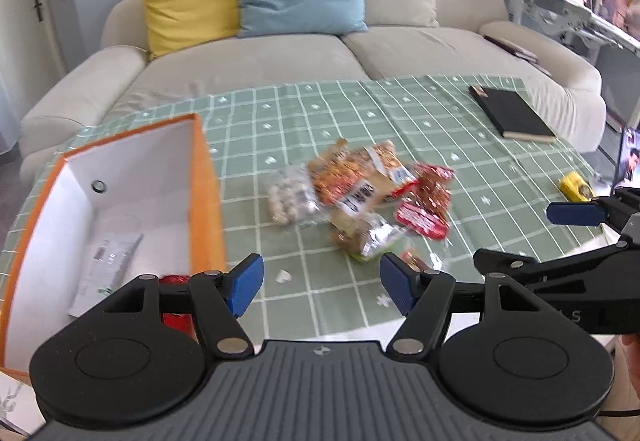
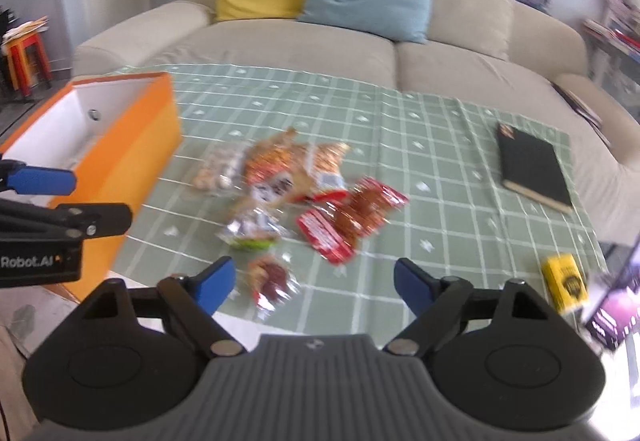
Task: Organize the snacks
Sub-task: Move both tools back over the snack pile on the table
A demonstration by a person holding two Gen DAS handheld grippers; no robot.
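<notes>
Currently I judge the step to be the approach for a pick: both grippers stand wide and hold nothing. The snack pile (image 2: 296,193) lies on the worktop (image 2: 440,201) just right of the orange box (image 2: 132,157). Nearest my right gripper (image 2: 314,281) is a small red packet (image 2: 272,279), just left of its midline. Next, I centre, descend, close; the left gripper (image 1: 322,281) hovers short of the pile.

Both grippers are held level, side by side; the left gripper (image 1: 321,283) and right gripper (image 2: 313,287) are carried with jaws spread wide, nothing gripped
</notes>
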